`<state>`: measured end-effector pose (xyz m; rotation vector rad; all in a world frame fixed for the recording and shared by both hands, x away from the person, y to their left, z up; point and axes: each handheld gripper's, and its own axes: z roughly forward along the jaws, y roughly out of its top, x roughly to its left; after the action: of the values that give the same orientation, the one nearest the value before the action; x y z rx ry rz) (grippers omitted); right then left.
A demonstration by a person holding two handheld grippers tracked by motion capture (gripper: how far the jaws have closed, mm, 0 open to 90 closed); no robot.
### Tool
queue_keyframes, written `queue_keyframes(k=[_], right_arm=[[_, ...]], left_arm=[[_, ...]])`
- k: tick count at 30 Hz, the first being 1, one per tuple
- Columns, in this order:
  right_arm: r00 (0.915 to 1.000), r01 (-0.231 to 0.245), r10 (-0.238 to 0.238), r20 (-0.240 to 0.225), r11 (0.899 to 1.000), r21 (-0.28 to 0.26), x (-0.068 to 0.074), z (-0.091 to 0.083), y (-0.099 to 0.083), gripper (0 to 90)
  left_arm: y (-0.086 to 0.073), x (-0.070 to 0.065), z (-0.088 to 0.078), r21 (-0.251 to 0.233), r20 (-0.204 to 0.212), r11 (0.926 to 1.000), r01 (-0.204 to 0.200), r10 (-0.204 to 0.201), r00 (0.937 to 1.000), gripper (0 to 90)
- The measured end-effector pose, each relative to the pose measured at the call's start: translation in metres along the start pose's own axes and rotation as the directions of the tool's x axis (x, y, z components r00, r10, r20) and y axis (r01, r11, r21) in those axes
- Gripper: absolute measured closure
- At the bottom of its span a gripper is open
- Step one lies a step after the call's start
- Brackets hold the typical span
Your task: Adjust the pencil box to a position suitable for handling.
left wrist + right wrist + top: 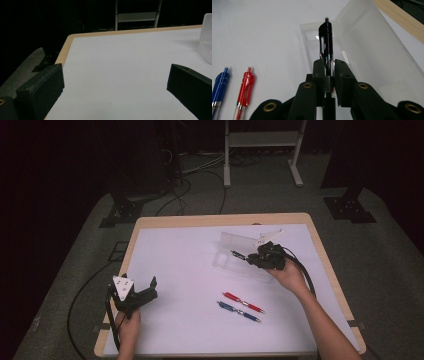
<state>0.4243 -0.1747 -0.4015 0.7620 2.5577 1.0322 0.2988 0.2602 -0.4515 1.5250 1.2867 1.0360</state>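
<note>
- Left gripper [145, 289], lower left of the high view: jaws spread wide, nothing between them, over bare white table [180, 270].
- Blue pen [239, 311] and red pen [243, 302], lower centre: side by side on the table, well apart from both grippers.
- Right gripper [248, 256], right of centre: jaws pressed together, pinching a black pen [326, 41].
- Black pen tip is over the open clear case [372, 50], lid tilted up.

We see our right tool [248, 256] holding a black pen [238, 254] over the clear box [231, 243]. A red pen [243, 302] and blue pen [239, 311] lie side by side on the white surface [175, 265].
</note>
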Motion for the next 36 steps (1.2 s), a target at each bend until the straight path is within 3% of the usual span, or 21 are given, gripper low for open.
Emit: queue_keyframes(k=[18, 36], right_arm=[[0.9997, 0.019, -0.018, -0.018, 0.999, 0.049, -0.022, 0.022, -0.002, 78.8], [0.9986, 0.018, -0.013, -0.051, 0.996, 0.091, -0.029, 0.037, -0.005, 78.5]], left_arm=[[0.000, -0.001, 0.000, 0.000, 0.005, 1.0000, -0.004, 0.004, 1.0000, 0.3], [0.000, 0.000, 0.000, 0.000, 0.006, 1.0000, 0.003, -0.003, 1.0000, 0.4]])
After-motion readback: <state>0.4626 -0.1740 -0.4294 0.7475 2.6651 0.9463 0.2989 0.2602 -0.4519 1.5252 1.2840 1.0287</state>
